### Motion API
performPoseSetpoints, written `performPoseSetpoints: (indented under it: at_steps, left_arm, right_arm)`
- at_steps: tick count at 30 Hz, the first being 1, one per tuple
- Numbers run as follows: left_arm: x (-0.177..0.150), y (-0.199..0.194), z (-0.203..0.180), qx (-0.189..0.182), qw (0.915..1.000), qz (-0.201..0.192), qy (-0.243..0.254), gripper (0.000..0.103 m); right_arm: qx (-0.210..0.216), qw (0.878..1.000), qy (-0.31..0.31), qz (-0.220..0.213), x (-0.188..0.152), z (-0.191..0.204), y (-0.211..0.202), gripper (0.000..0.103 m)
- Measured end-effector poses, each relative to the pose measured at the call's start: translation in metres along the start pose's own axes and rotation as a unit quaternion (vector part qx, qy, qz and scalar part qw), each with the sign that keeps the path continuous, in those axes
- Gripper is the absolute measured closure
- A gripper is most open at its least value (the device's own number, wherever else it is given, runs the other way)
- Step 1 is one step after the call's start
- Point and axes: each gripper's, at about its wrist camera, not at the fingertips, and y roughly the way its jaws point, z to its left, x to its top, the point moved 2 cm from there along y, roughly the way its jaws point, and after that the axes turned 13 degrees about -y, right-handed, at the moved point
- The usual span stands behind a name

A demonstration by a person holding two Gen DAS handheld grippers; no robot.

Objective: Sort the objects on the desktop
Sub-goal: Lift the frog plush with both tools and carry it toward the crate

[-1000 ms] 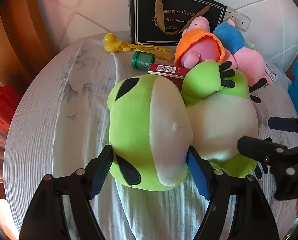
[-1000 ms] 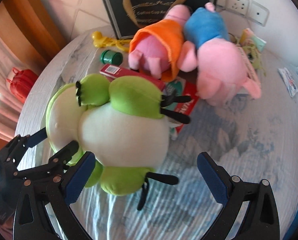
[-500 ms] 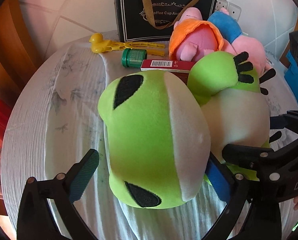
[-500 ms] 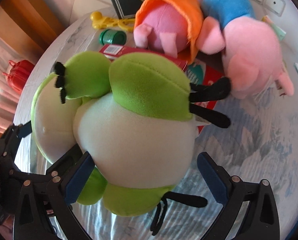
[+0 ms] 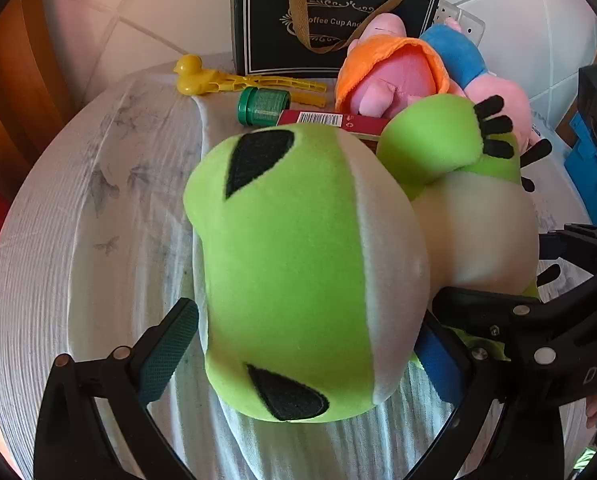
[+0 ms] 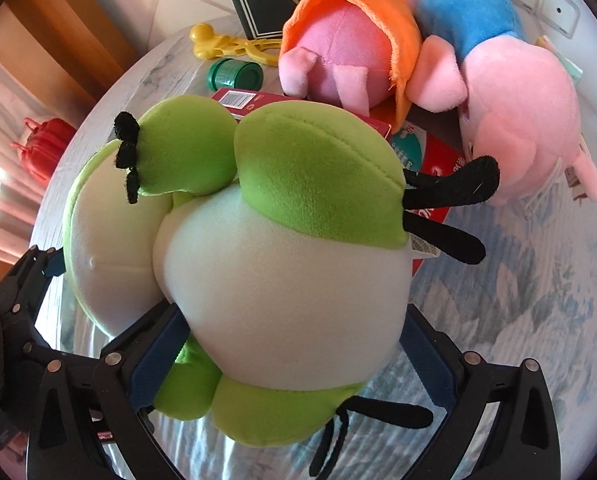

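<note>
Your left gripper (image 5: 306, 356) stands wide open around the head of the one green frog plush (image 5: 298, 264), a gap showing at its left pad, and your right gripper (image 6: 290, 356) straddles the frog's white belly with both pads at the sides, though you cannot tell if they press. The frog lies on the round cloth-covered table (image 5: 78, 240). Behind it you have two pink pig plushes, one in orange (image 6: 350, 40) and one in blue (image 6: 506, 76), one yellow duck tongs (image 5: 218, 78), one green cap (image 5: 262, 106), one red box (image 5: 330, 122) and one black gift bag (image 5: 338, 20).

My left gripper (image 5: 298, 356) is black plastic with silver screws and blue textured pads (image 5: 166, 354); my right gripper (image 6: 286, 360) is built the same, also blue-padded.
</note>
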Motion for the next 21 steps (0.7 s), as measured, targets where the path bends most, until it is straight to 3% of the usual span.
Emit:
performPoseSetpoints:
  at_steps: [6,7,8,12,21]
  left_arm:
    - [-0.002,0.002,-0.001,-0.004,0.9994,0.017,-0.029,0.0]
    - [-0.004,0.001,-0.002,-0.006,0.9995,0.015,-0.028,0.002]
    - [-0.005,-0.001,-0.005,-0.011,0.9997,0.008,-0.021,0.01]
    - [-0.015,-0.012,-0.018,0.001,0.9998,-0.018,0.006,0.019]
    - [-0.049,-0.038,-0.032,-0.02,0.9994,-0.025,-0.016,0.023]
  right_arm:
    - [0.013,1.0,0.018,0.002,-0.003,-0.001,0.005,0.0]
    - [0.017,1.0,0.017,-0.001,-0.003,-0.002,0.004,0.0]
    - [0.019,1.0,0.016,-0.003,-0.004,-0.002,0.004,0.0]
    - [0.017,1.0,-0.002,-0.006,-0.009,0.001,-0.002,0.002]
    - [0.011,0.999,-0.023,-0.02,-0.037,0.0,-0.025,0.007]
